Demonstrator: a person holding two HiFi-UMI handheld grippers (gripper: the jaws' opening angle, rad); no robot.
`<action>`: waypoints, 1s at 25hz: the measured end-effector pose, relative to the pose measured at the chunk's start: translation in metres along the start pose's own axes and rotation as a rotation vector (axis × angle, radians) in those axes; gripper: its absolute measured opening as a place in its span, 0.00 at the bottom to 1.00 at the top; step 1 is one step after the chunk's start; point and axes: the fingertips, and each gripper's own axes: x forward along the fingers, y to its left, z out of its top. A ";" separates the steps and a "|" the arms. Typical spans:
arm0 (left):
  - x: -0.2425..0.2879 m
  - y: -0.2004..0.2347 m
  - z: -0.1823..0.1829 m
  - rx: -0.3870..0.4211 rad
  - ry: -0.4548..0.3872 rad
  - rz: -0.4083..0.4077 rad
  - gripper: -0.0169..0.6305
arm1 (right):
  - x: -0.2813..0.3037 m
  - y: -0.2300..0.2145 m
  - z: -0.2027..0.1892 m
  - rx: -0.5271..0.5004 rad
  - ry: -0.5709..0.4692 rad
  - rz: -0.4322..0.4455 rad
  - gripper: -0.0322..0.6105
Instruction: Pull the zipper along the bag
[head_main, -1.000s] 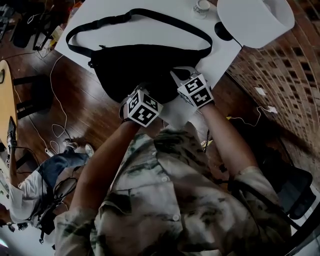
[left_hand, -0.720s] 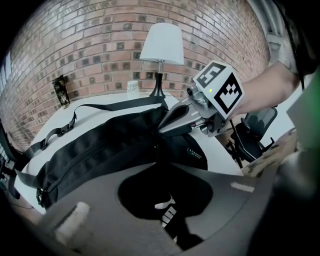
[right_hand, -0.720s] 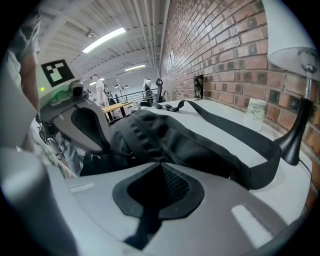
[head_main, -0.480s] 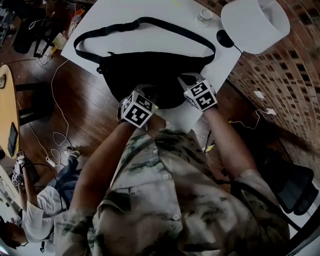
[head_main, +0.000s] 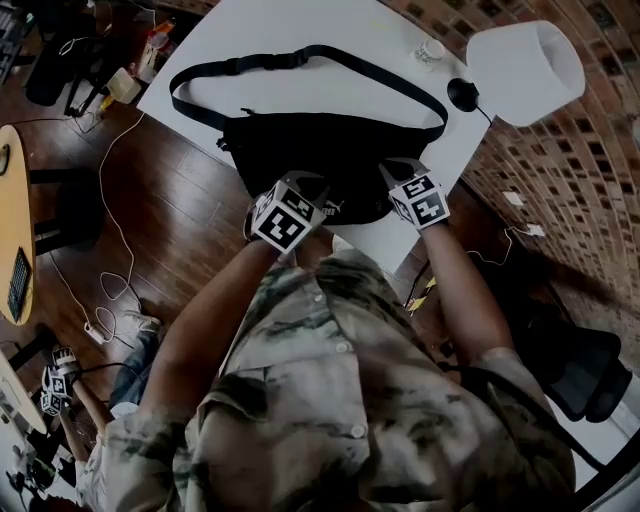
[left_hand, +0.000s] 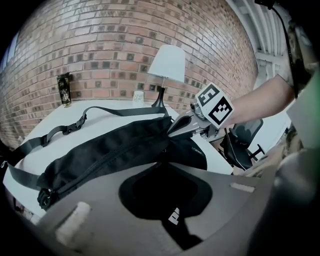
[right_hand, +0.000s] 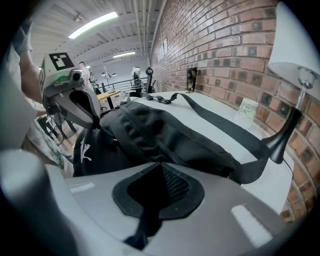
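Note:
A black waist bag lies on the white table, with its strap looped behind it. My left gripper is shut at the bag's near edge, where the zipper line ends. It grips a thin black zipper pull with white print. My right gripper is shut on the bag's right end, where mesh fabric shows between its jaws. In the left gripper view, the right gripper pinches the bag's top corner.
A white lamp and a small jar stand at the table's far right, by the brick wall. A dark can stands at the far left. Cables lie on the wood floor, and a chair is on the right.
The gap between the two grippers has widened. My left gripper has shifted left along the bag while the right one stays on the bag's end. The head view has also drifted.

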 end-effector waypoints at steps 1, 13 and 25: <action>-0.001 0.002 0.000 0.000 -0.005 -0.008 0.05 | 0.000 0.000 0.000 0.001 0.008 -0.008 0.06; -0.007 0.013 -0.001 0.054 -0.032 -0.117 0.04 | 0.005 -0.004 -0.005 0.014 0.060 -0.077 0.06; -0.005 0.020 -0.004 0.064 -0.045 -0.211 0.03 | 0.006 -0.006 -0.006 0.042 0.063 -0.084 0.06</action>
